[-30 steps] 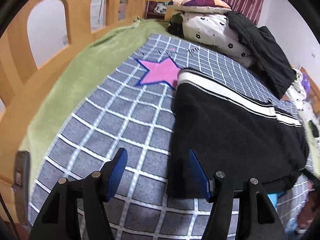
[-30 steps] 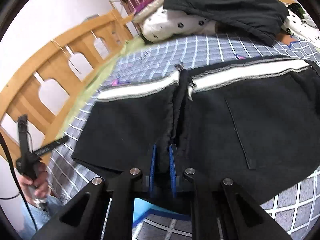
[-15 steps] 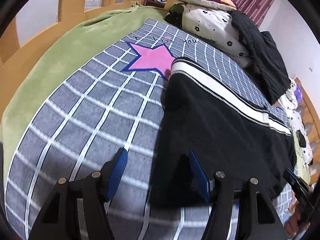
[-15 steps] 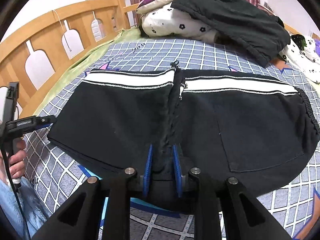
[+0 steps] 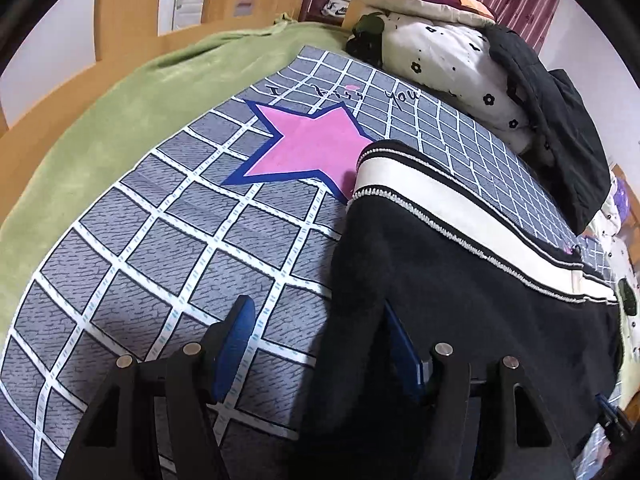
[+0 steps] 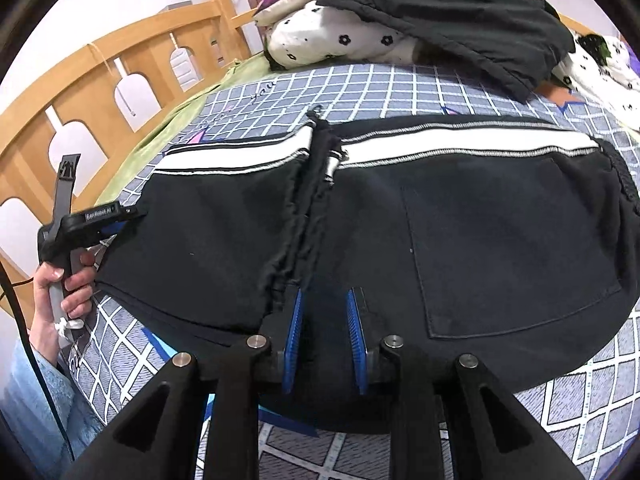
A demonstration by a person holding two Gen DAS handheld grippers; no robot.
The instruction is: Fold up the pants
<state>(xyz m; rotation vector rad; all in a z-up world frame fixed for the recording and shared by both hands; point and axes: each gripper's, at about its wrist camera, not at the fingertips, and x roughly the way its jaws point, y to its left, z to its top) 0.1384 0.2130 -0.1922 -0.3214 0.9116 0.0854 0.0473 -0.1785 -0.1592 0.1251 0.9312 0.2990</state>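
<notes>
Black pants (image 6: 460,220) with a white side stripe lie folded flat on the grey checked bedspread (image 5: 168,248). In the left wrist view the pants (image 5: 460,300) fill the right half. My left gripper (image 5: 316,336) is open and straddles the pants' left edge, its right pad over the black cloth. The left gripper also shows in the right wrist view (image 6: 120,216), at the pants' left end. My right gripper (image 6: 324,336) is open over the near edge of the pants, by the middle seam, with black cloth between its blue pads.
A flowered pillow (image 6: 340,40) and a black garment (image 6: 440,12) are piled at the head of the bed. A wooden bed rail (image 6: 80,92) and green blanket (image 5: 100,128) run along the left. A pink star (image 5: 312,148) marks the bedspread.
My right gripper has opened from shut on the pants' middle fold. My left gripper has moved forward and lower along the pants' left edge, still open.
</notes>
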